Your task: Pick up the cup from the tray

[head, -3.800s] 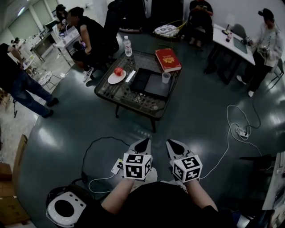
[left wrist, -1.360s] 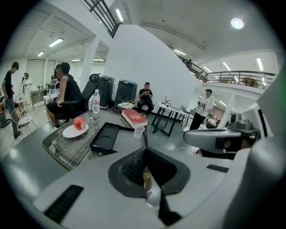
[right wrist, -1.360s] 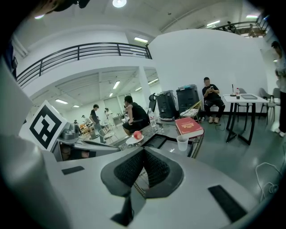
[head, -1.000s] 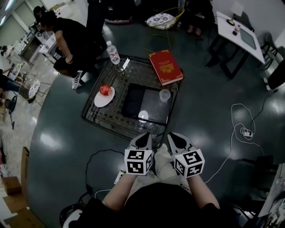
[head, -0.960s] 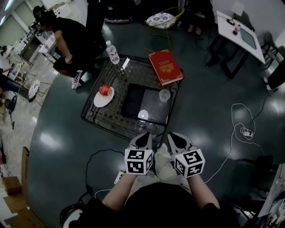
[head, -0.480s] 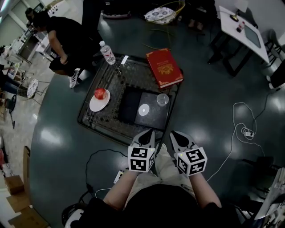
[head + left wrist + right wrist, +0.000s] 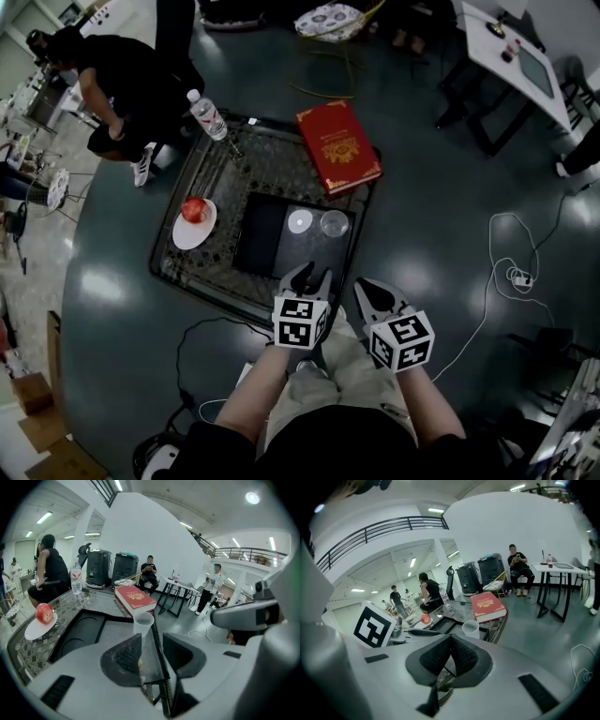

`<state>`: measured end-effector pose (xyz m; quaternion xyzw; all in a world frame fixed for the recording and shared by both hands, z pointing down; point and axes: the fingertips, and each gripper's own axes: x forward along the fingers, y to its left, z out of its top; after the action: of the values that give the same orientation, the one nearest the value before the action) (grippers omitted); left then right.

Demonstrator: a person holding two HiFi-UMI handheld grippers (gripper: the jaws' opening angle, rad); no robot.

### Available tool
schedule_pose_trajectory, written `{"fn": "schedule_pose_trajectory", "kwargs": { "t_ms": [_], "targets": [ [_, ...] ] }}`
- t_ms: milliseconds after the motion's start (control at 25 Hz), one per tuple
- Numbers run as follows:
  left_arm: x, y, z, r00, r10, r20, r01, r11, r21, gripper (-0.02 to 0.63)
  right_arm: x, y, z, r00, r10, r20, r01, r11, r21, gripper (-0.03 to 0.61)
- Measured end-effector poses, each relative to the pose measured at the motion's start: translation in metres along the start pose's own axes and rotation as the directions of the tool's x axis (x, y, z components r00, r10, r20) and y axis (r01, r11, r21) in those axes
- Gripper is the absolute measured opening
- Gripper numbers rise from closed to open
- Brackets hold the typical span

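**Head view**
- Your left gripper [image 7: 307, 277]: over the near edge of the table [image 7: 178, 272], jaws partly apart.
- Your right gripper [image 7: 372, 295]: just beside the left one, off the table's near right corner, jaw tips together.
- Cup [image 7: 334, 223]: clear, upright, on the right section of the black tray [image 7: 258, 234], near its far right corner. It is apart from both of your grippers.
- Red book [image 7: 337, 148]: lies flat at the far right corner of the table, beyond the cup.
- White plate [image 7: 180, 234]: left of the tray, bearing a red apple [image 7: 193, 209].
- Water bottle [image 7: 206, 114]: upright at the far left corner.

**Left gripper view**
- Your jaws have just been opening and stand a moderate way apart. Nothing is between them and nothing is held.
- The cup [image 7: 142, 623] shows beyond the gap, ahead of the tips and not touched.
- The tray's left section has round recesses. The cup's section is flat.
- Book [image 7: 135, 599] behind the cup; apple [image 7: 44, 613] and bottle [image 7: 76, 578] at the left.

**Right gripper view**
- Your jaw tips meet, closed on nothing.
- The cup [image 7: 470, 629] stands just beyond and to the right of the tips, clear of them, with the book [image 7: 488, 606] behind it.
- The left gripper's marker cube shows at the left.
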<state>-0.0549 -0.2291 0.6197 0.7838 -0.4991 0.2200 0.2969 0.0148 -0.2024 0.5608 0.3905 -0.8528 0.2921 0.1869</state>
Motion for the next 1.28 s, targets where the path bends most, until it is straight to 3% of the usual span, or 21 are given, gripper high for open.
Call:
{"fn": "schedule_pose_trajectory", "kwargs": {
  "t_ms": [400,760,960,1280],
  "targets": [
    [0.071,0.026,-0.013,0.998,0.026,-0.059,-0.022,0.997,0.068,0.215,0.024,-0.024,-0.009,1.000,-0.005,-0.024,0.007,0.998,0.060,0.011],
    [0.117,0.029,-0.004,0.997,0.029,-0.073,-0.016,0.984,0.177,0.284,0.035,-0.039,-0.015,0.999,-0.012,-0.036,0.016,0.995,0.100,0.011],
    [0.137,0.032,-0.002,0.996,0.030,-0.083,-0.013,0.981,0.194,0.325,0.039,-0.047,-0.018,0.999,-0.017,-0.041,0.021,0.994,0.111,0.011],
    [0.158,0.034,0.000,0.995,0.056,-0.083,-0.036,0.973,0.226,0.328,0.037,-0.058,-0.025,0.998,-0.033,-0.049,0.039,0.991,0.130,0.011]
  ]
}}
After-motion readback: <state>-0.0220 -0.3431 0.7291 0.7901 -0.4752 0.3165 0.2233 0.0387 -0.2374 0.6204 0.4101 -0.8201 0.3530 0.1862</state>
